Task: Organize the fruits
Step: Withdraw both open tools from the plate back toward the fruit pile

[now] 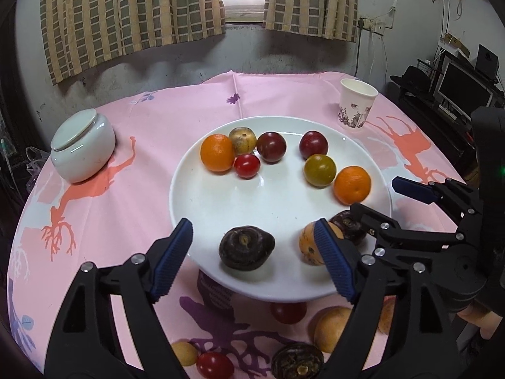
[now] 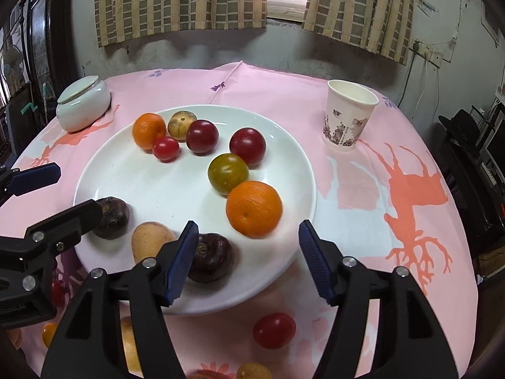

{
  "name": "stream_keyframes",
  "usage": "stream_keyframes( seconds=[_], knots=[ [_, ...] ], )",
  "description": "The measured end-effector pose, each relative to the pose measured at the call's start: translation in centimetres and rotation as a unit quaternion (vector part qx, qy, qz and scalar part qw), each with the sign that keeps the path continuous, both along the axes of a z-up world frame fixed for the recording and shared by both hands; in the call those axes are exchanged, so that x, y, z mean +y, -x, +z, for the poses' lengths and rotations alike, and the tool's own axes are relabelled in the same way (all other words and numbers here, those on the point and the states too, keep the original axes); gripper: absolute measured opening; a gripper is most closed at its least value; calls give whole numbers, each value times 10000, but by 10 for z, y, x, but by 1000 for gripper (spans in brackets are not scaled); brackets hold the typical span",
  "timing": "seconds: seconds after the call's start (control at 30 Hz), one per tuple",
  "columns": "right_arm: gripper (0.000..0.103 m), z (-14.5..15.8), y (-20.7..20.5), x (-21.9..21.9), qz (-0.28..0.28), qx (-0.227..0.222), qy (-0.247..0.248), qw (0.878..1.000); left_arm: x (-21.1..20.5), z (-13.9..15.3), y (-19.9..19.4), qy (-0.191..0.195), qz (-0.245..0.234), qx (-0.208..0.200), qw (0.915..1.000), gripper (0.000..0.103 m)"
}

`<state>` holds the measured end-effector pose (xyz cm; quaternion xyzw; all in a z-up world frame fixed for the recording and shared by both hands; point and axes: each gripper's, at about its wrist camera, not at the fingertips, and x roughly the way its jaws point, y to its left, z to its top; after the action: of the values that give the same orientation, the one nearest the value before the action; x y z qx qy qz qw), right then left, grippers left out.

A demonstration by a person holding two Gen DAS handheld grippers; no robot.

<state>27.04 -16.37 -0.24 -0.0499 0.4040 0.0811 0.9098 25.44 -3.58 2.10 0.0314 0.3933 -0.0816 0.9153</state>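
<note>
A white plate (image 1: 221, 202) holds several fruits: two oranges (image 1: 352, 184), dark plums (image 1: 271, 146), a green-brown plum (image 1: 319, 170), a red tomato (image 1: 246, 165), two dark purple fruits (image 1: 246, 247) and tan ones. My left gripper (image 1: 257, 255) is open and empty over the plate's near edge, around the dark purple fruit. My right gripper (image 2: 247, 260) is open and empty just in front of an orange (image 2: 254, 209), above the plate's near right edge (image 2: 284, 262). Loose fruits lie on the cloth in front of the plate, among them a red tomato (image 2: 274, 330).
A white lidded jar (image 1: 82, 150) stands at the left on the pink tablecloth (image 1: 126, 195). A paper cup (image 1: 356, 104) stands at the back right. Shelves with electronics (image 1: 457, 94) are beyond the table's right edge. A curtained window is behind.
</note>
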Motion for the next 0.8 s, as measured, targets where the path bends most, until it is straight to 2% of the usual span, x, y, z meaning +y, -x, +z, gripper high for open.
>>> stream_keyframes(
  seconds=[0.17,0.4,0.8],
  knots=[
    [66,10,20,-3,-2,-20,75,10000,4,10,19,72,10,7,10000,83],
    [66,23,70,-8,75,-97,119,9999,13,23,59,84,24,-112,9999,86],
    [67,25,141,-13,163,-195,10,9997,16,31,126,164,-16,-259,9995,91]
  ],
)
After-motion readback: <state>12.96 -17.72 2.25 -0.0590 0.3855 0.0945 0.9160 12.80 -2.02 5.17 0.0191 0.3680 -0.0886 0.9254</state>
